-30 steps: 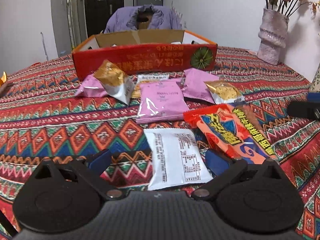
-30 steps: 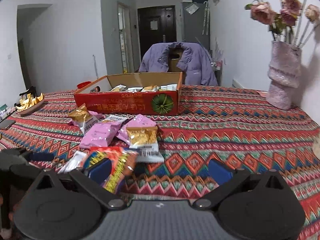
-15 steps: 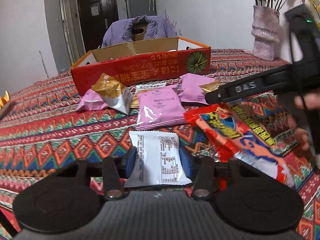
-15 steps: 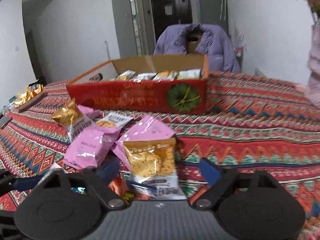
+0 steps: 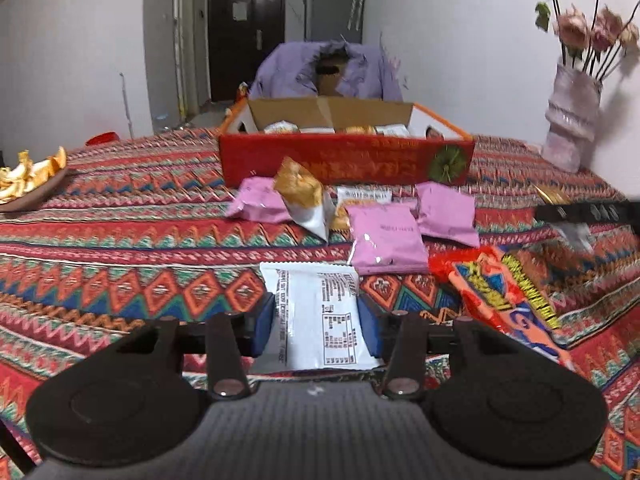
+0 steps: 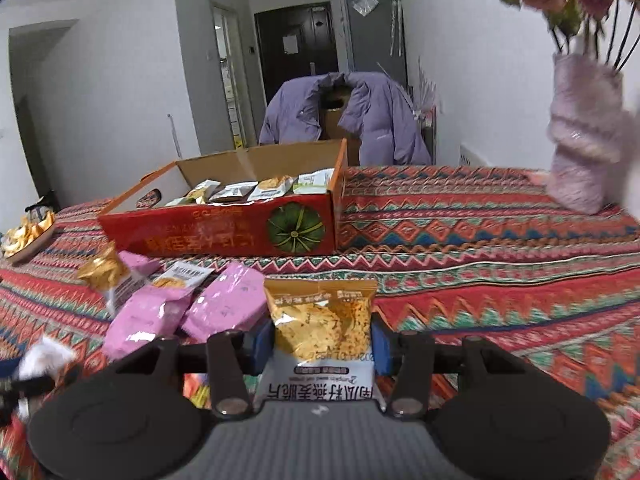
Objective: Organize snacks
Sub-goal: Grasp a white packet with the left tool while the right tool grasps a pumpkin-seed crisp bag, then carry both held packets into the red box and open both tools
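Two hand-held grippers work over a desk [image 5: 120, 240] covered in a bright zigzag cloth. The left gripper [image 5: 316, 320] has just been closing and now clasps a white snack packet [image 5: 316, 316] by its side edges, its blue pads pressing in. The right gripper [image 6: 322, 340] has also just been closing and grips a golden crisp packet [image 6: 320, 320] the same way.

At twelve o'clock from both grippers sits the red cardboard box [image 5: 344, 160], open-topped and already holding several packets. Loose pink packets [image 5: 386, 236] lie between grippers and box, with an orange snack bag [image 5: 508, 300] at three o'clock of the white packet.

What could go wrong: both packets are puffy and slick and are pinched only at their edges, so either might buckle, slide out or burst under too much squeeze. A low carry could drag a packet through the pink pile or catch the box's front wall. The two grippers look close together and might collide while heading for the same box. A vase of flowers [image 6: 580, 152] at two o'clock could topple if the right one swings wide.
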Tool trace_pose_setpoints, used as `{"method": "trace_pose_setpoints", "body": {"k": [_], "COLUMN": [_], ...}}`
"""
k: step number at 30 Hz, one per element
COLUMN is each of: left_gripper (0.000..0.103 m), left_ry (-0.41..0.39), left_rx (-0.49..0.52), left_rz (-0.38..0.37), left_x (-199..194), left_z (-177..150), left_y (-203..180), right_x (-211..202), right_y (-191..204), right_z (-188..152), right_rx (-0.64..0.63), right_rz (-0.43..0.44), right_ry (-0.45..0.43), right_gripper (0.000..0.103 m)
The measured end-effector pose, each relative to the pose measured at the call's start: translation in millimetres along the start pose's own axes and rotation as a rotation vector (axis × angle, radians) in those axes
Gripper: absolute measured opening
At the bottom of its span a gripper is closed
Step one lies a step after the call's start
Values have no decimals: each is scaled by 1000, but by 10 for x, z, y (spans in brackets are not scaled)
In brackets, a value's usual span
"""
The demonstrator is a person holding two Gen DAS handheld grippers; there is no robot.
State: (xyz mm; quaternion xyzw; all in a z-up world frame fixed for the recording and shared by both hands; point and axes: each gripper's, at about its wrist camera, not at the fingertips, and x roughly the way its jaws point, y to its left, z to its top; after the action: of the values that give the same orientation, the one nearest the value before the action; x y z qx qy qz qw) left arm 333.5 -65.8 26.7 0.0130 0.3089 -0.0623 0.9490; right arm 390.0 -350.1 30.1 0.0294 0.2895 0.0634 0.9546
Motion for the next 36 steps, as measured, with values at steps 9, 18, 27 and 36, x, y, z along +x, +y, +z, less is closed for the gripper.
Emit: {"method": "trace_pose_setpoints", "body": {"k": [9, 18, 27, 36], "left_gripper": [45, 45, 45, 45], "left_ry": [-85, -132, -142, -139], "left_rx": [-22, -43, -68, -92], "left_rz": [7, -4, -20, -146], "left_x": [-742, -1153, -1083, -557], "left_z": [-131, -195, 63, 1325], "left_y": [27, 74, 179, 339], "right_x": [-949, -1330, -1292, -907], "right_y": [290, 646, 664, 610], "right_z": [-365, -610, -363, 904], "right_rx": [-84, -117, -96, -102], "right_rz": [71, 165, 222, 338], "right_ry": [-13, -27, -40, -103], "right_gripper": [48, 48, 48, 48]}}
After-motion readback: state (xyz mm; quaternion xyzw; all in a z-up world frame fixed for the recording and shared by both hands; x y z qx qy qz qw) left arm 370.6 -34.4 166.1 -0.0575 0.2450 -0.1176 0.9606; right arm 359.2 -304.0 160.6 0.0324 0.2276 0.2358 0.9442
